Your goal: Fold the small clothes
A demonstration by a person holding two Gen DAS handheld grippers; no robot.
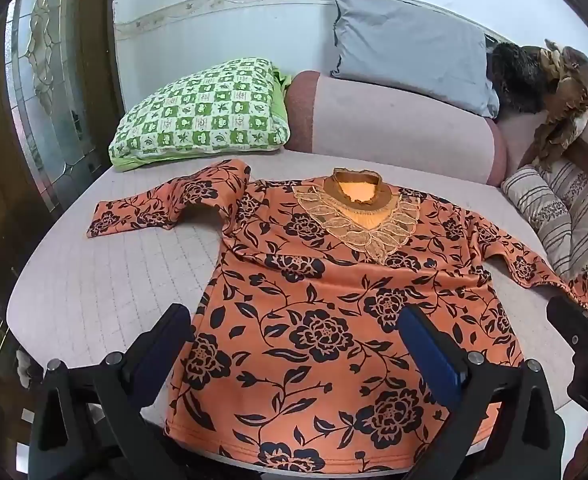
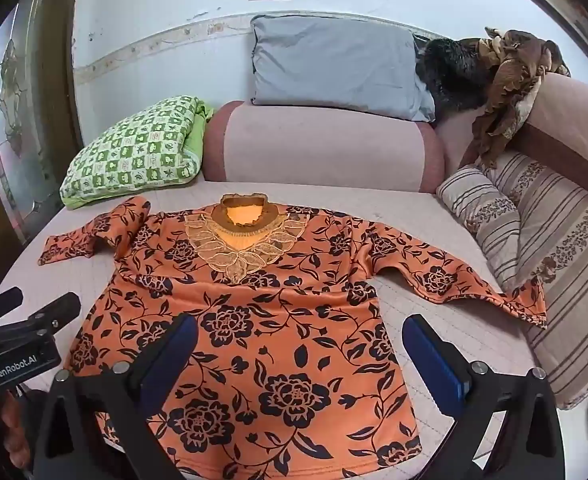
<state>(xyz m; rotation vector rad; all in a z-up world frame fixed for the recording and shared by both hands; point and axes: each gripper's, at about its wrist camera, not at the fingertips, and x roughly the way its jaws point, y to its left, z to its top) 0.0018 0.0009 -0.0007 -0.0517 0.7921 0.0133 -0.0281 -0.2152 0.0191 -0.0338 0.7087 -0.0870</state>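
With each tool, left (image 1: 294, 336) and right (image 2: 300, 346), gaping wide and empty, pinch both sleeves of the orange blouse (image 1: 334, 300) cleanly before folding inward.

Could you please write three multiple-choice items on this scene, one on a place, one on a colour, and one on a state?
1. Where does the green checked pillow lie relative to the floral top?
A. beyond its left sleeve
B. on its hem
C. under its collar

2. What colour is the top's ground?
A. blue
B. orange
C. white

3. How does the top lie?
A. folded in half
B. rolled up
C. spread flat, sleeves out

Answers: 1 A, the pillow sits past the left sleeve, against the bolster. 2 B, orange cloth with black flowers. 3 C, the body lies open on the bed, and the left gripper and right gripper are both open above it.
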